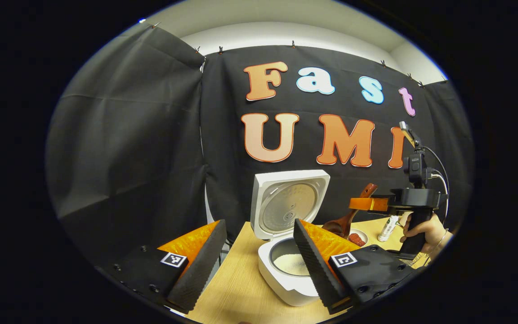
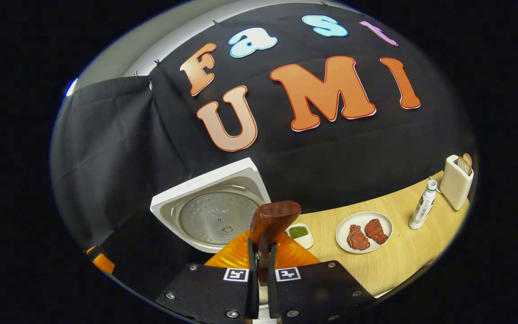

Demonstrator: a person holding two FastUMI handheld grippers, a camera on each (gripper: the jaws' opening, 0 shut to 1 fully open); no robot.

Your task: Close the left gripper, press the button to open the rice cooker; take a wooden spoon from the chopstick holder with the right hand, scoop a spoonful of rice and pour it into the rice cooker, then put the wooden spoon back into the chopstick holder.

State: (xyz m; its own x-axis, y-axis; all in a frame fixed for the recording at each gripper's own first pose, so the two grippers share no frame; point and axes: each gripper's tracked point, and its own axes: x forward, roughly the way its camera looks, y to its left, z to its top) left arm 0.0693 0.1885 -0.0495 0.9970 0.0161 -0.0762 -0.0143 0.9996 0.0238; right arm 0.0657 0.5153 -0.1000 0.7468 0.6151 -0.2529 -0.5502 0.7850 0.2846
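The white rice cooker (image 1: 286, 283) stands open on the wooden table, its lid (image 1: 288, 202) raised and white rice (image 1: 291, 264) in the pot. My left gripper (image 1: 256, 270) hangs open just in front of it, and its right finger covers part of the pot. To the right of the cooker a hand (image 1: 425, 230) holds my right gripper (image 1: 367, 204), shut on the brown wooden spoon (image 1: 337, 225), whose bowl tilts down to the left. In the right gripper view the right gripper (image 2: 261, 270) pinches the wooden spoon (image 2: 273, 220) in front of the cooker lid (image 2: 214, 216). Whether the spoon carries rice is hidden.
A white plate (image 2: 363, 216) with two pieces of meat, a small dish of green stuff (image 2: 298, 233), a white bottle (image 2: 422, 204) and a toaster (image 2: 456, 182) with bread stand on the table (image 2: 389, 265) right of the cooker. Black cloth walls close the booth behind.
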